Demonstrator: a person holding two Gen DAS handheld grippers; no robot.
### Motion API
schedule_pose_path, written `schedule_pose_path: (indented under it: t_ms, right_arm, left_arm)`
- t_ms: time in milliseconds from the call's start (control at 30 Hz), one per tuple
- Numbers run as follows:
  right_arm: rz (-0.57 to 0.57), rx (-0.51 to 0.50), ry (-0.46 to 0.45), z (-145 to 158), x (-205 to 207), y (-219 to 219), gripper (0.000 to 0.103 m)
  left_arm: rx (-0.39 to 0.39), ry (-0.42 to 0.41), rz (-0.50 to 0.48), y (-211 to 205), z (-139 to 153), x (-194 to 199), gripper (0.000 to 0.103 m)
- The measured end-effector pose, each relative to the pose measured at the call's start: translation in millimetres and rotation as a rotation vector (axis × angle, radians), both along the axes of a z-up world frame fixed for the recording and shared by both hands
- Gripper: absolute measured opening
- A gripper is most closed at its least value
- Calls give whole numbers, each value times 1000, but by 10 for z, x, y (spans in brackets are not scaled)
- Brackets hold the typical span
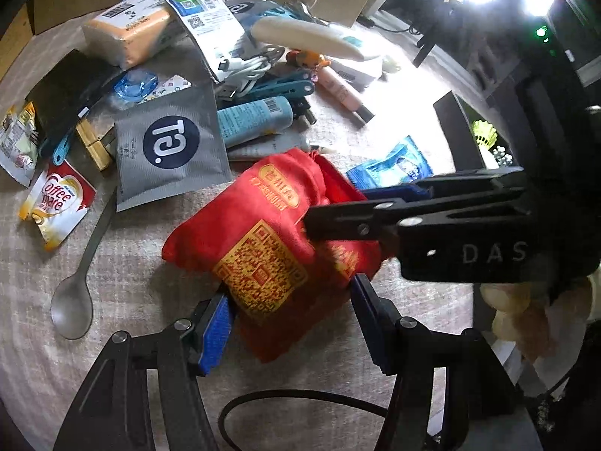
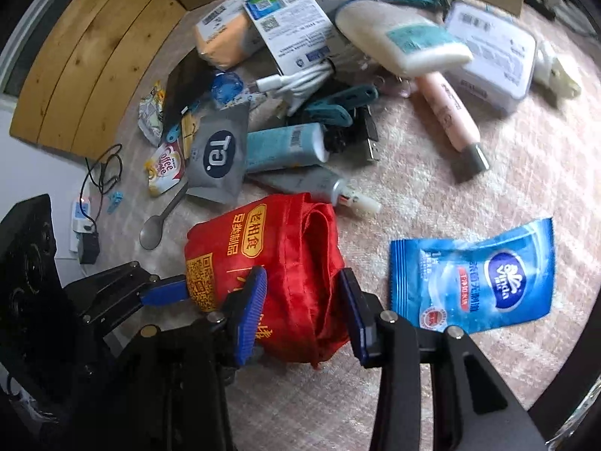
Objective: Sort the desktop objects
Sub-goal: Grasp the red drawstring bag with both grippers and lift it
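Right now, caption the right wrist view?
Both claws straddle a red pouch beside a blue tissue packet.

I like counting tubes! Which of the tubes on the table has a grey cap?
The pale pink plastic tube, lying apart on the right of the pile. The light blue tube has no grey cap, and the grey squeeze tube ends in a white nozzle.

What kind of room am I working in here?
Probably a home or small office, on a cloth-covered table. The clutter suggests it: a Coffee-mate sachet, a spoon, a white charging cable. A power strip lies on the floor beside it.
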State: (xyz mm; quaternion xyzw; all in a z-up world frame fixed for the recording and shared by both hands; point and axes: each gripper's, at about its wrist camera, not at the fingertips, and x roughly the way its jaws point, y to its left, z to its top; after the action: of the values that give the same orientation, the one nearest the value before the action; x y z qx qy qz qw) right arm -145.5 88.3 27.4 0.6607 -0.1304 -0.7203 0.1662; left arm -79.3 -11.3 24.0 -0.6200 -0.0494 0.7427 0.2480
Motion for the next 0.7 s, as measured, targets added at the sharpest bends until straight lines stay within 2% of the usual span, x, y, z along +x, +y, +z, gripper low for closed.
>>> schedule_pose_path:
  t_ms: [167, 233, 267, 300, 333, 433, 533, 700]
  right_arm:
    - [-15, -55, -21, 16, 27, 20, 40]
    - [-15, -47, -10, 48, 45, 32, 40]
    - [-12, -45, -9, 50, 53, 34, 40]
    - [-8, -35, -6, 47, 58, 29, 40]
    - [-10, -14, 2, 45, 64, 36, 40]
    - [-20, -31, -7, 19, 103, 123, 44]
    - [-36, -77, -31, -25, 130, 105, 44]
    - [-14, -18, 60, 278, 189, 76, 44]
  left_arm:
    - [15, 6, -3, 58, 51, 39, 58]
    - [-21, 2, -3, 71, -20, 54, 58]
    - [-31, -6, -1, 62, -55, 57, 63]
    - [-24, -25, 7, 26, -101, 60, 63]
    - [16, -59, 27, -34, -160, 61, 63]
    - [65, -65, 40, -56, -164, 75, 56]
    - [42, -44, 35, 31, -71, 84, 56]
    - [54, 7, 13, 170, 220, 69, 56]
